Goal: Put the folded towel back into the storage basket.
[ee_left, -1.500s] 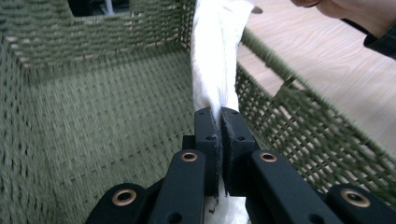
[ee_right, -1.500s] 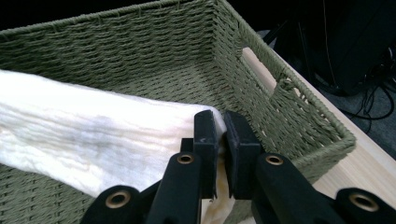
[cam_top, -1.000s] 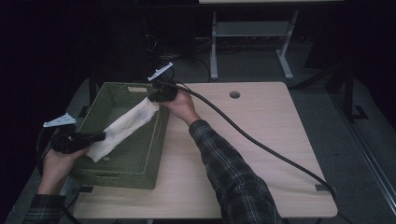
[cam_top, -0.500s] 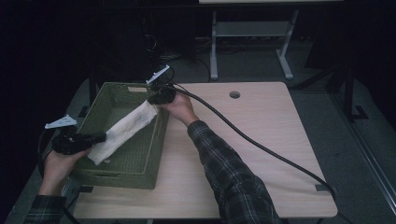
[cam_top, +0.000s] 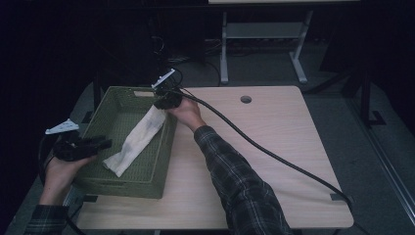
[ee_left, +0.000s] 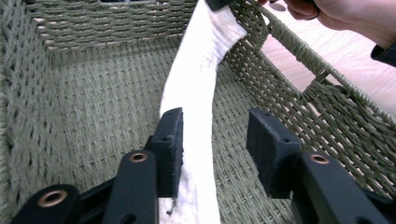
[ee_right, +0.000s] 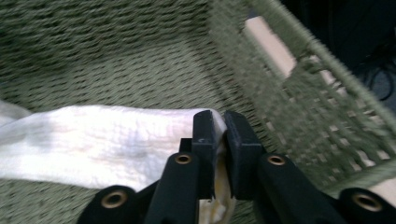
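A green woven basket [cam_top: 122, 183] stands on the left part of the table. A long white cloth [cam_top: 139, 139] lies slanted inside it. At the basket's far right corner my right gripper [cam_top: 164, 104] is shut on the cloth's upper end; its jaws have just been opening slightly, but the pads [ee_right: 205, 135] still pinch the cloth's [ee_right: 93, 135] edge. My left gripper [cam_top: 100, 143] is over the basket's left side. Its jaws have just been opening and now stand apart [ee_left: 217, 121]. The cloth [ee_left: 196, 93] runs loose between them, against the left pad [ee_left: 170, 140].
The pale wooden table has a round cable hole [cam_top: 245, 99] at the back. A thick black cable [cam_top: 274, 156] trails from the right gripper across the tabletop to the front right edge. A metal stand [cam_top: 264, 34] is on the dark floor behind.
The left jaws have opened and let go of the cloth's lower end, which has sagged to the basket floor. The right hand has hardly moved.
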The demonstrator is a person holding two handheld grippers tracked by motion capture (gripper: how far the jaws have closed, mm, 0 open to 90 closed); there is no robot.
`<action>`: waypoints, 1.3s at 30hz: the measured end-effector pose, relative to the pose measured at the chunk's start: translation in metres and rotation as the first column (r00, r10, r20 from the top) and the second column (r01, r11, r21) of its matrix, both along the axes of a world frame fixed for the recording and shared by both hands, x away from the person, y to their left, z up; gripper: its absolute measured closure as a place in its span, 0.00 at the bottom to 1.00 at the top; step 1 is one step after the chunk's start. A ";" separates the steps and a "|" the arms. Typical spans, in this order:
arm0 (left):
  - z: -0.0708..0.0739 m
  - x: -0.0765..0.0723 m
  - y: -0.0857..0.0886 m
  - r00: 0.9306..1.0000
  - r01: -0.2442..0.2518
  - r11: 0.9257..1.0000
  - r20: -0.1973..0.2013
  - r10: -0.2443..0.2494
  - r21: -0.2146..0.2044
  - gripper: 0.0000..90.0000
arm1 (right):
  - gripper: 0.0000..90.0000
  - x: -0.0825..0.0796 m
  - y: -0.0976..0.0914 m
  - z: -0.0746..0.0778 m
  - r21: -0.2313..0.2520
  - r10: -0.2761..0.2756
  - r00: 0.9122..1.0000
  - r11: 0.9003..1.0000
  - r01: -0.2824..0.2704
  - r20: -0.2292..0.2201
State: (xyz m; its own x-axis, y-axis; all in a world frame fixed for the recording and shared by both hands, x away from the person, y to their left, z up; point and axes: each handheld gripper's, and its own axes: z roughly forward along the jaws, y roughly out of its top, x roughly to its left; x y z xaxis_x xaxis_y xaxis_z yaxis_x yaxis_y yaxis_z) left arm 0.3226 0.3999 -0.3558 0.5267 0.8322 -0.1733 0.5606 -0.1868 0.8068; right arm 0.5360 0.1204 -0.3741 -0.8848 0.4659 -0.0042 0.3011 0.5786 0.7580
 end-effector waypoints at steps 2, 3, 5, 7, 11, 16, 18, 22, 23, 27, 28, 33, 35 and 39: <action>0.001 0.000 -0.002 1.000 0.004 1.000 0.001 -0.004 0.000 0.59 | 0.75 0.000 -0.001 0.004 0.017 -0.019 1.000 1.000 0.019 -0.001; 0.002 0.001 -0.003 1.000 0.006 1.000 0.004 -0.006 0.002 0.59 | 0.73 0.000 -0.002 0.006 0.022 -0.019 1.000 1.000 0.019 0.004; 0.004 0.001 -0.006 1.000 0.007 1.000 0.008 -0.007 0.001 0.57 | 0.69 -0.001 -0.004 0.010 0.030 -0.021 1.000 0.999 0.021 0.006; 0.008 0.000 -0.009 1.000 0.011 1.000 0.016 -0.011 0.000 0.57 | 0.65 -0.003 -0.006 0.015 0.031 -0.019 1.000 0.999 0.019 0.009; 0.017 -0.001 -0.020 0.999 0.022 1.000 0.038 -0.022 0.002 0.55 | 0.61 -0.009 -0.016 0.025 0.055 -0.009 1.000 0.998 0.008 0.022; 0.031 -0.003 -0.046 0.996 0.050 0.999 0.070 -0.049 -0.002 0.53 | 0.57 -0.024 -0.036 0.037 0.078 -0.006 1.000 0.997 0.005 0.023; 0.036 -0.003 -0.058 0.994 0.070 0.998 0.079 -0.070 0.000 0.52 | 0.56 -0.029 -0.047 0.042 0.086 -0.002 1.000 0.996 -0.001 0.029; 0.044 -0.001 -0.087 0.989 0.116 0.993 0.089 -0.117 0.015 0.50 | 0.52 -0.039 -0.071 0.050 0.090 -0.008 0.999 0.996 0.004 0.042; 0.045 0.000 -0.095 0.988 0.126 0.992 0.090 -0.127 0.017 0.50 | 0.50 -0.041 -0.077 0.051 0.092 -0.014 0.999 0.996 0.010 0.040; 0.048 0.003 -0.126 0.982 0.164 0.986 0.094 -0.165 0.022 0.46 | 0.45 -0.047 -0.102 0.055 0.090 -0.022 0.999 0.996 0.017 0.045; 0.048 0.004 -0.134 0.981 0.170 0.985 0.094 -0.172 0.023 0.45 | 0.43 -0.050 -0.111 0.055 0.086 -0.027 0.998 0.996 0.023 0.049; 0.044 0.008 -0.169 0.973 0.214 0.976 0.085 -0.216 0.036 0.40 | 0.39 -0.059 -0.148 0.056 0.085 -0.055 0.997 0.995 0.051 0.054; 0.042 0.009 -0.182 0.970 0.227 0.973 0.085 -0.229 0.041 0.38 | 0.38 -0.062 -0.161 0.056 0.088 -0.070 0.996 0.994 0.065 0.059; 0.037 0.011 -0.205 0.965 0.248 0.967 0.078 -0.251 0.053 0.35 | 0.35 -0.071 -0.190 0.056 0.095 -0.091 0.994 0.992 0.085 0.061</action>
State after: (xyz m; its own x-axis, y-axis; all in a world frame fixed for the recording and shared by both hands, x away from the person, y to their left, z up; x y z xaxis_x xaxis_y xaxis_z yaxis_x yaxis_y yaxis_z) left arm 0.3333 0.1945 -0.3190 0.7296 0.6783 -0.0869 0.4228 -0.3476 0.8369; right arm 0.4653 -0.0698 -0.3177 -0.8395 0.5432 -0.0136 0.2964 0.4787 0.8264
